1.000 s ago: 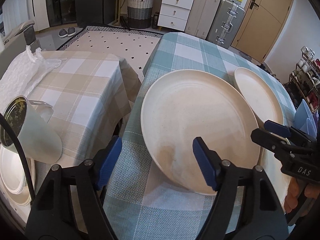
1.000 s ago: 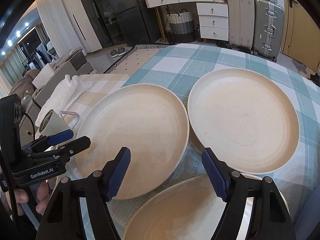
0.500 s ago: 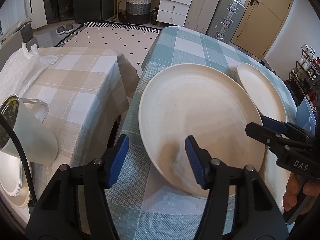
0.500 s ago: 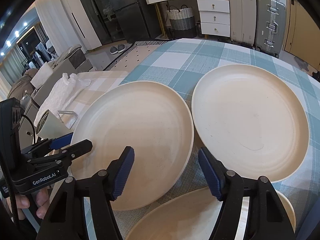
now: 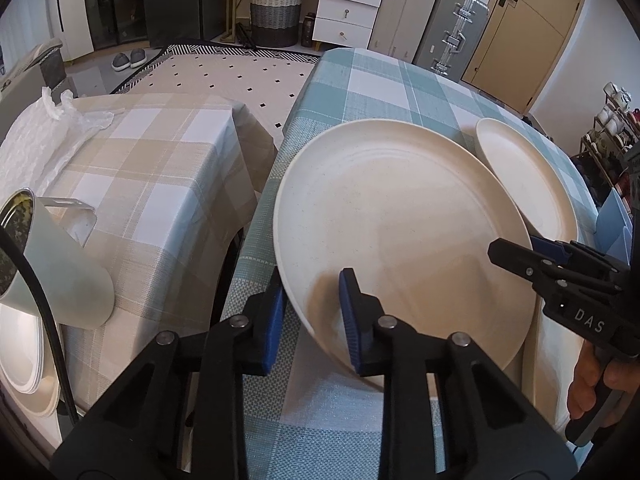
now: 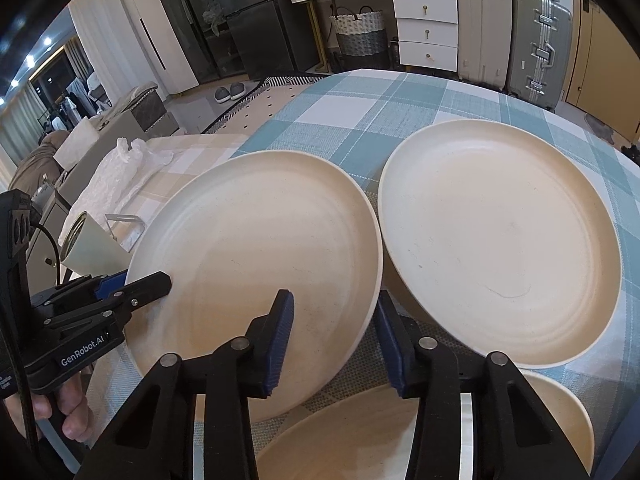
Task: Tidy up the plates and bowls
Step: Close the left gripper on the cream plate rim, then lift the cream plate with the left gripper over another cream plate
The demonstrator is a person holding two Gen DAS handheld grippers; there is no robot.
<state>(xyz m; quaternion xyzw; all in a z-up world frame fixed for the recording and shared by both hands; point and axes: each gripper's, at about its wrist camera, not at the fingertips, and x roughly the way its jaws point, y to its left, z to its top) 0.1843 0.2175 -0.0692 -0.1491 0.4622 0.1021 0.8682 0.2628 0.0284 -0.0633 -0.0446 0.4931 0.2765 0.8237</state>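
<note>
1. We are working at a table under a teal checked cloth (image 5: 372,92), with three cream plates on it.
2. Our left gripper (image 5: 312,312) is closing on the near-left rim of the big cream plate (image 5: 400,216); one blue pad (image 5: 350,320) is sitting on the plate's upper face and the other is below the rim, so the edge is between the jaws.
3. Our right gripper (image 6: 332,340) is closing too, straddling the same plate's right rim (image 6: 256,248); whether its pads are already pressing we cannot tell.
4. That plate is sitting tilted at the table's left edge, its far side leaning over the rim of a second plate (image 6: 500,236) just beside it.
5. A third plate (image 6: 352,436) is lying nearest us, partly under the right gripper.
6. On the beige-clothed table (image 5: 160,160) alongside, a pale mug (image 5: 52,264) is standing near some crumpled plastic (image 5: 36,136).
</note>
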